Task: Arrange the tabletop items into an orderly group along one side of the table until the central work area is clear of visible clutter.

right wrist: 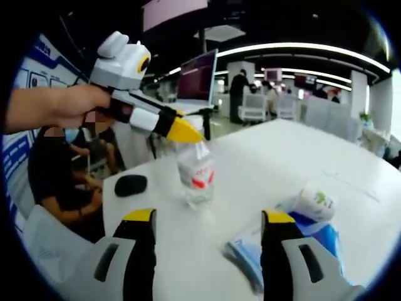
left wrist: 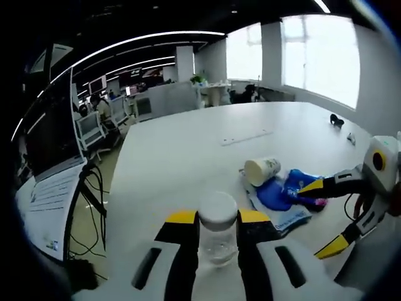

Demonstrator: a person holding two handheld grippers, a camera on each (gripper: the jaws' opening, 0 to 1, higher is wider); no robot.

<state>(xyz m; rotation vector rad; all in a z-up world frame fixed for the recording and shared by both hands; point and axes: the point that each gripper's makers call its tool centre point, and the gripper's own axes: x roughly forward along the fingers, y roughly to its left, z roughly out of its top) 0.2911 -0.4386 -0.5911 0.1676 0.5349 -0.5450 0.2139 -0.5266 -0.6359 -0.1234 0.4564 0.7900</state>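
My left gripper [left wrist: 217, 217] is shut on a clear plastic bottle [left wrist: 217, 241] with a white cap, gripped near its top. In the right gripper view a hand holds that left gripper [right wrist: 188, 137] on the upright bottle [right wrist: 195, 175], whose base is at the table surface. My right gripper [right wrist: 208, 216] is open with nothing between its jaws. In the left gripper view the right gripper [left wrist: 318, 219] comes in from the right, next to a blue bag [left wrist: 279, 191]. A paper cup [left wrist: 262, 170] lies on its side beside the bag; the cup [right wrist: 316, 202] also lies right of my right jaw.
The white table [left wrist: 188, 144] stretches far ahead. A black mouse [right wrist: 130, 184] lies near its edge, left of the bottle. A printed flat pack [left wrist: 285, 219] lies under the blue bag. A white strip [left wrist: 246, 137] and a small black item [left wrist: 336, 119] lie farther out. A laptop [left wrist: 50, 138] stands off to the left. A seated person [right wrist: 59, 169] is beside the table.
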